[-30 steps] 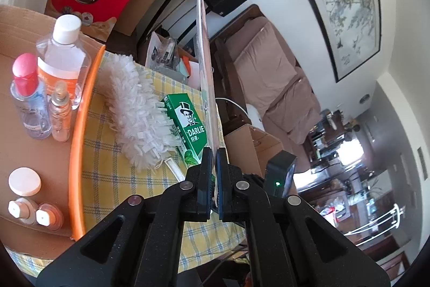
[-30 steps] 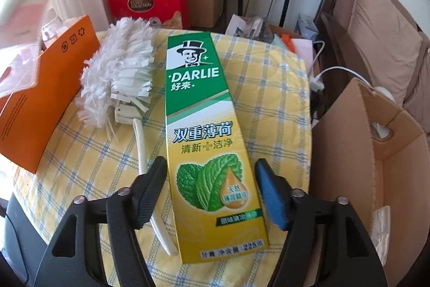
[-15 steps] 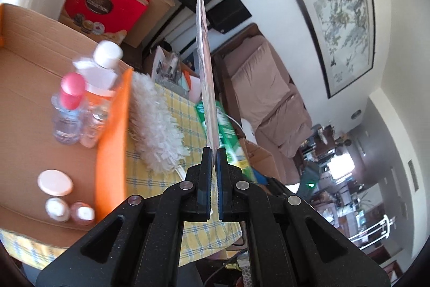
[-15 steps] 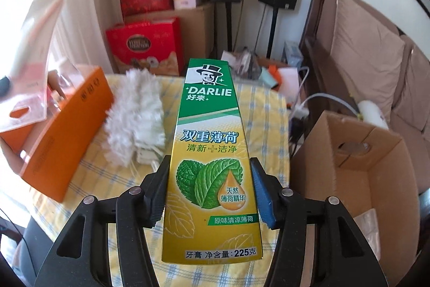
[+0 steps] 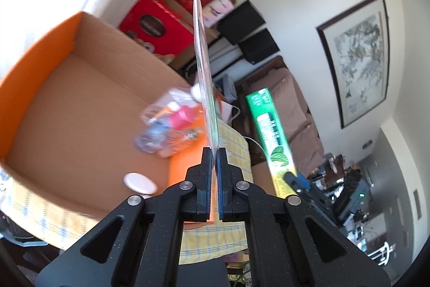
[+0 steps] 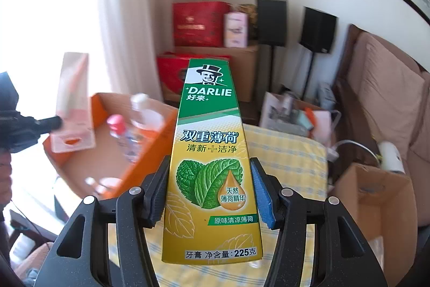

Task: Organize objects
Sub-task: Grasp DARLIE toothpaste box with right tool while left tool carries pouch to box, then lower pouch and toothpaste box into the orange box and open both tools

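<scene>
Toothpaste carton [image 6: 212, 160]: long, flat, green top w/ DARLIE logo + top-hat man, yellow lower half w/ mint leaves, 225 g marked. Right claw [image 6: 212, 195] clenched on it, pads on both long edges near its lower end; carton sticks out fwd along the fingers, held in air above the yellow-checked tabletop [image 6: 290, 152]. Same carton seen in left view [image 5: 270, 133], off to the right, clear of the box. Left claw [image 5: 214, 152] clenched on a thin clear blister pack [image 5: 203, 66], seen edge-on, rising straight up from the pads; in right view the pack [image 6: 74, 104] shows pinkish contents, hang-hole at bottom, hovering over the orange cardboard box [image 5: 40, 63]. Box open-topped, sits on tabletop. Inside: bottles, blurred: 1 w/ pink cap [image 6: 116, 123], 1 w/ white cap [image 6: 139, 98], plus 1 round white lid [image 5: 140, 182]; further count unclear. Cartons: 1. Packs: 1. Claws: 2.
</scene>
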{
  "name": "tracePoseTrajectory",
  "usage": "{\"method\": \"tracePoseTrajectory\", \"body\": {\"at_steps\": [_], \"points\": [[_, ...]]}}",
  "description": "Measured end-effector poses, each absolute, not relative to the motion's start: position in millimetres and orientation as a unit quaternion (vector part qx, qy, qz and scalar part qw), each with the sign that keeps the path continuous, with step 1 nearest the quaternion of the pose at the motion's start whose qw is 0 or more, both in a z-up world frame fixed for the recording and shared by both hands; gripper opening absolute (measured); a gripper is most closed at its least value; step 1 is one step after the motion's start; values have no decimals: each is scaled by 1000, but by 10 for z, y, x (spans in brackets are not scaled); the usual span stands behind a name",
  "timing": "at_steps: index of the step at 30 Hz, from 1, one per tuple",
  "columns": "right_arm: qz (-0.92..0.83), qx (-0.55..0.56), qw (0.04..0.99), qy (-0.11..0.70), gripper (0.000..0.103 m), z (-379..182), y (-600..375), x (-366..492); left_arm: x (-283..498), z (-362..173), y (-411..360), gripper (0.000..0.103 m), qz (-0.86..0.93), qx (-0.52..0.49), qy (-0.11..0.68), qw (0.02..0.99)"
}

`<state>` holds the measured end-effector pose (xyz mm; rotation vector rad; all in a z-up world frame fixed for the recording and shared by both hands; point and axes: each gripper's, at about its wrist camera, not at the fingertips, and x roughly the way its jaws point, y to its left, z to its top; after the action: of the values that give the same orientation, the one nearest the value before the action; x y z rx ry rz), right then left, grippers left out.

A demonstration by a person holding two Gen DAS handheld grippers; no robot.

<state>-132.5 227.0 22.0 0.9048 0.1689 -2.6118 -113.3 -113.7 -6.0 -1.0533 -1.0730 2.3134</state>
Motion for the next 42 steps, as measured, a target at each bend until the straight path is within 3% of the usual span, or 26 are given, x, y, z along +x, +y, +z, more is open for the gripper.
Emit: {"method": "tracePoseTrajectory", "body": {"at_steps": [13, 27, 42], "points": [[-906, 304, 273, 109, 57, 214, 1264, -1316, -1064, -542, -1545, 3, 806, -395, -417, 144], [-830, 303, 412, 225, 57, -143, 592, -1527, -810, -460, -2010, 3, 812, -358, -442, 127], [-740, 345, 466, 340, 58, -471, 244, -1647, -768, -547, -2151, 3, 807, -350, -460, 120]]}}
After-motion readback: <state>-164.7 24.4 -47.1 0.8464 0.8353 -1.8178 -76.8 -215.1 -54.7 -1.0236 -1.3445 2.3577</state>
